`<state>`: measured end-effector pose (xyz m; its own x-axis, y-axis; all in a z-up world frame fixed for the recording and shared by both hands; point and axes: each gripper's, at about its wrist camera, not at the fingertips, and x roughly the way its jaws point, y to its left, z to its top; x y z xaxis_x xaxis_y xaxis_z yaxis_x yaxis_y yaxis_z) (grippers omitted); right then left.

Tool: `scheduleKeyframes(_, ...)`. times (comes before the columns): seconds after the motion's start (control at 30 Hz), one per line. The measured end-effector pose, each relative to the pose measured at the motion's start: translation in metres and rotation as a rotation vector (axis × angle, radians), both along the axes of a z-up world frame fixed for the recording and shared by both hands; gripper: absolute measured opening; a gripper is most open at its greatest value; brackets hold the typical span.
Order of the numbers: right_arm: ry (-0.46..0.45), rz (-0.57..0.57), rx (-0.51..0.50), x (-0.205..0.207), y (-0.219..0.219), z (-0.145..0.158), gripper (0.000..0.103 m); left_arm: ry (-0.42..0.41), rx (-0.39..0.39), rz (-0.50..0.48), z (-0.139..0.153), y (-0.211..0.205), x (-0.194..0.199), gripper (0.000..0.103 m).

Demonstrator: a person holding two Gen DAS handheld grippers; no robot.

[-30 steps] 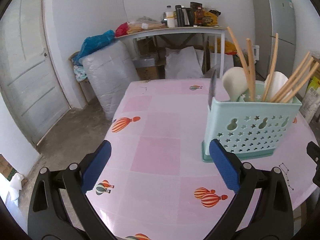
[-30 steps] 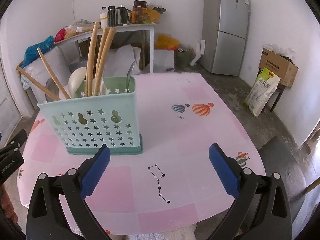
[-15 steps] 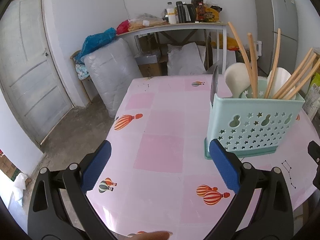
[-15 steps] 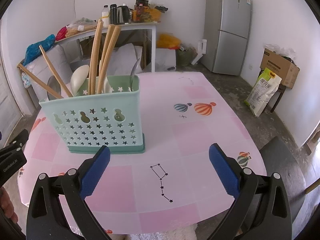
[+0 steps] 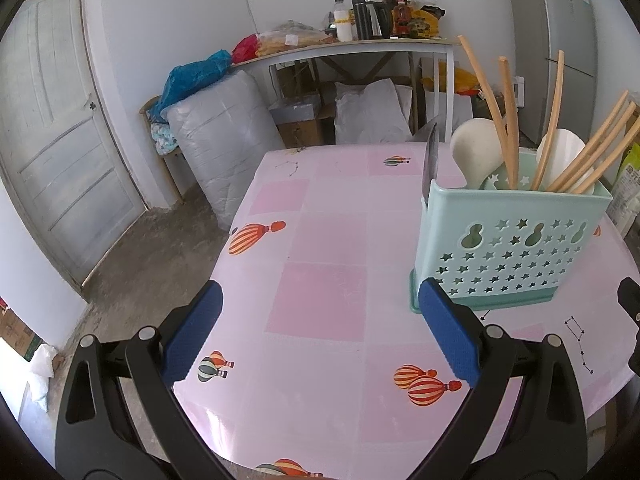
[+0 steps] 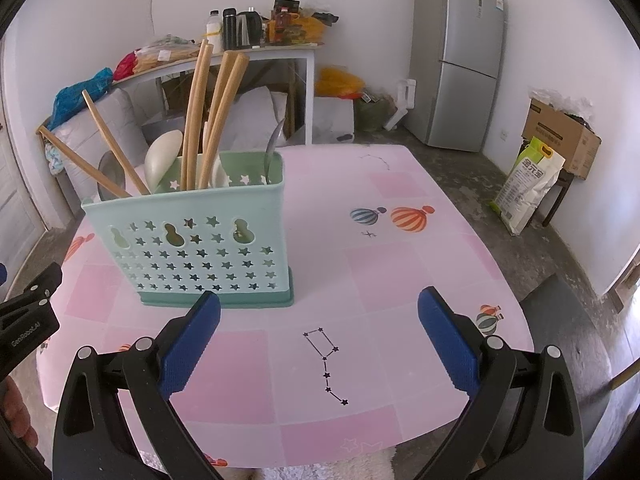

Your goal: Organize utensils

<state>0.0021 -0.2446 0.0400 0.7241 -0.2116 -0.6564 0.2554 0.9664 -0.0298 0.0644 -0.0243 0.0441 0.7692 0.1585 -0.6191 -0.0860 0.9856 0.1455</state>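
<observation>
Utensils are all standing in the mint-green caddy (image 6: 192, 240) as far as I can see: several wooden chopsticks (image 6: 212, 120) leaning out at angles, two white spoons (image 5: 474, 156), and metal pieces, one (image 5: 430, 168) rising at the caddy's left end in the left wrist view and a spoon handle (image 6: 274, 144) at its right end in the right wrist view. The caddy sits upright on the pink balloon-print surface (image 6: 400, 272), toward my left in the right view and toward my right in the left view, so it lies between the two grippers. My left gripper (image 5: 320, 332) has its blue pads spread wide with nothing between them, hanging over bare cloth; my right gripper (image 6: 320, 332) is likewise spread wide and empty, its left pad just in front of the caddy's base. I find no loose utensil lying on the surface in either view, so I judge the sorting to be at or near its end, with both grippers clear of the caddy. If anything is left, I think it would be tidying the splayed chopsticks, which calls for a high approach from above and a light pinch, since their tilted ends could tip the caddy if knocked.
</observation>
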Motion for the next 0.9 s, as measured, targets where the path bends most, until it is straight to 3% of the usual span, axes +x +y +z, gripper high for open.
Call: scheduleKeyframes(0.9,0.005,0.004,0.005,0.0014,-0.0013,-0.0020,0.096,0.020,-0.004,0.001,-0.0057,0.0022,0.0024,0.094)
